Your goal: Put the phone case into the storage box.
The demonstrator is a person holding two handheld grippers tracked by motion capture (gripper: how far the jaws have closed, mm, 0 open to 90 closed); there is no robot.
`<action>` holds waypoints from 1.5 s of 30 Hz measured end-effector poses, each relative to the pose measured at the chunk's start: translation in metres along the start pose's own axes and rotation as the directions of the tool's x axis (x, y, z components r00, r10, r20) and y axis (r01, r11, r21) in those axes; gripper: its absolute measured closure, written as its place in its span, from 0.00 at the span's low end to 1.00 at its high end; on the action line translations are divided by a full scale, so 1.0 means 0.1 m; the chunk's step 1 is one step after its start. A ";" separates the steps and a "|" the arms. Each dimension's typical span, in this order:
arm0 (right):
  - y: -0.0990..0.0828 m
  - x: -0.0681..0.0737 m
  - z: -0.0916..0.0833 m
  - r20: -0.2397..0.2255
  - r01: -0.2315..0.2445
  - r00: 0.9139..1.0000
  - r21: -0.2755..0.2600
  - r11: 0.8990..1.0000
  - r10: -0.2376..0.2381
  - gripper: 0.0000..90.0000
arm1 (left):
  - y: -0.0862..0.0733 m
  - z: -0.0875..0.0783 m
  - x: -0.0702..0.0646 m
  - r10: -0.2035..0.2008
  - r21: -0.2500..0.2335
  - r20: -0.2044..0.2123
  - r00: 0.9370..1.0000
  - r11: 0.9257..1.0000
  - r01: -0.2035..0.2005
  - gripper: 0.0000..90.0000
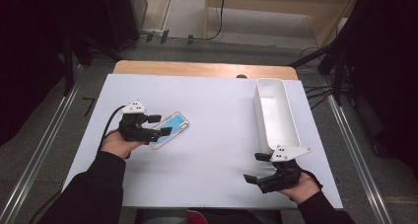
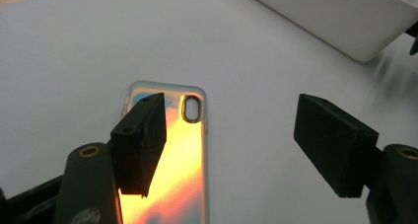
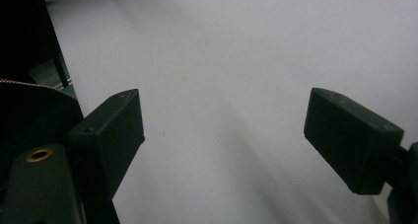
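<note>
The white table surface has much free room in the middle. The long white bin stands along the right edge. The phone case lies flat on the left part, well away from the bin. The left gripper hovers at the case with jaws apart, clamping nothing. The right gripper is near the front edge, just before the bin, jaws apart and empty.

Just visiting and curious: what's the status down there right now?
Left tool open over the phone case, not gripping. Right tool open, empty. Case flat on white table. White bin off to the side, nothing blocking.
</note>
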State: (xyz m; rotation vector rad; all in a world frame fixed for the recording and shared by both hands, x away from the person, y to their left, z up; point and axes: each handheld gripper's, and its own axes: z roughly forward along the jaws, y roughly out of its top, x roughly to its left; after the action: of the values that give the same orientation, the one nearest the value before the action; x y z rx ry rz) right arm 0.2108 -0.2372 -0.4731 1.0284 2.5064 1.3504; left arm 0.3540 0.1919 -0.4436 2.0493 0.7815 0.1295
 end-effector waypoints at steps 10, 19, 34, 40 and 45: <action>0.00 0.00 0.00 -0.001 -0.003 1.000 0.000 1.000 0.003 0.16 | 0.11 0.14 0.08 0.016 0.019 0.010 1.000 1.000 -0.016 0.31; 0.00 0.00 0.01 -0.007 0.002 1.000 0.002 1.000 -0.002 0.16 | 0.22 0.23 0.18 0.039 -0.013 -0.008 0.999 0.999 -0.040 0.31; 0.00 0.00 0.00 -0.007 -0.001 1.000 0.003 1.000 0.001 0.16 | 0.27 0.37 0.34 0.021 0.006 0.046 0.999 1.000 -0.021 0.00; -0.01 0.00 -0.01 -0.006 0.001 1.000 0.003 1.000 -0.001 0.16 | 0.22 0.42 0.32 0.061 0.027 0.013 0.998 0.998 -0.062 0.00; -0.01 0.00 -0.01 -0.006 0.001 1.000 0.004 1.000 -0.001 0.16 | 0.18 0.45 0.32 0.077 0.047 0.027 0.997 0.996 -0.079 0.01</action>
State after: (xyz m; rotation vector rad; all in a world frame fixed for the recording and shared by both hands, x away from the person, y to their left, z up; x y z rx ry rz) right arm 0.2102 -0.2379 -0.4731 1.0261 2.5145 1.3502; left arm 0.4046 0.1711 -0.4619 2.1241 0.6957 0.1302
